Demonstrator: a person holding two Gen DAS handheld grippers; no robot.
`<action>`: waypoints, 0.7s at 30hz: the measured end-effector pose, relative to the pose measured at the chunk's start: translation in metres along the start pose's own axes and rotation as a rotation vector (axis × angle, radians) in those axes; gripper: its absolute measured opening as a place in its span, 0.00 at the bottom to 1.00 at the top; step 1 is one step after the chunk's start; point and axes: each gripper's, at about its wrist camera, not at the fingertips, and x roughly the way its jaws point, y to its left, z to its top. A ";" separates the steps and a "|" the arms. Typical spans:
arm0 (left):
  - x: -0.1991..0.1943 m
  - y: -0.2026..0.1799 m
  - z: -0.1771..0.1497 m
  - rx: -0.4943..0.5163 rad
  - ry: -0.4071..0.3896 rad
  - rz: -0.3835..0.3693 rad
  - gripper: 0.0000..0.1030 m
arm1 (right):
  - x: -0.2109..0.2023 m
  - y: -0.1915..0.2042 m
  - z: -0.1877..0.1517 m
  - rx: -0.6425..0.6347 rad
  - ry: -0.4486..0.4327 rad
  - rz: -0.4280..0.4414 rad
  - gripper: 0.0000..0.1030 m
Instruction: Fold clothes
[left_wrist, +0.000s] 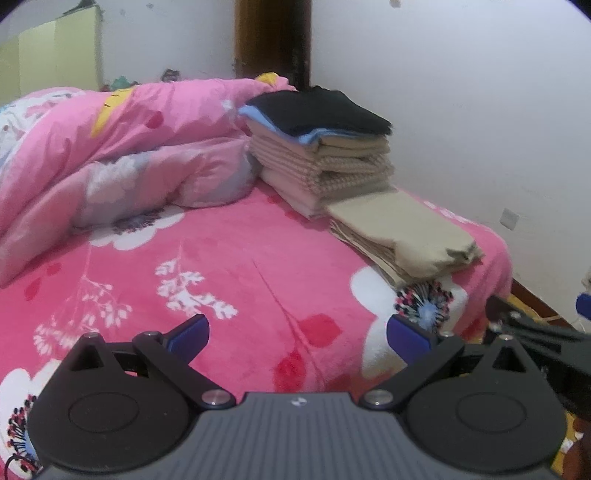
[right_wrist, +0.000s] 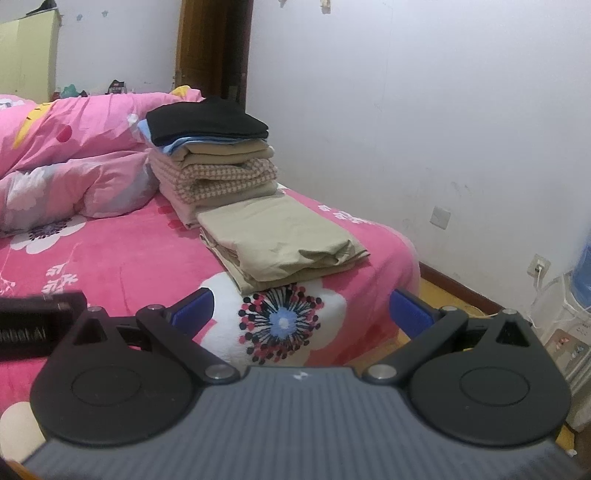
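A folded beige garment lies flat on the pink flowered bed near its right edge. Behind it rises a stack of folded clothes, checked and beige below, blue and black on top. My left gripper hovers open over the bed well short of the garment, nothing between its blue pads. My right gripper is open too, empty, above the bed's near corner, in front of the beige garment. The right gripper's body shows at the right edge of the left wrist view.
A crumpled pink duvet is heaped at the back left of the bed. A white wall runs close along the right, with a dark wooden post behind the stack. A water dispenser stands on the floor at right.
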 end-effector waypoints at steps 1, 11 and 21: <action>0.001 -0.002 -0.002 0.004 0.004 -0.009 1.00 | -0.001 -0.003 0.000 -0.001 0.001 -0.006 0.99; 0.005 -0.020 -0.014 0.043 0.034 -0.022 1.00 | 0.002 -0.028 -0.009 0.047 0.043 -0.044 0.99; 0.005 -0.017 -0.010 0.036 0.025 -0.001 1.00 | 0.005 -0.029 -0.007 0.044 0.056 -0.045 0.99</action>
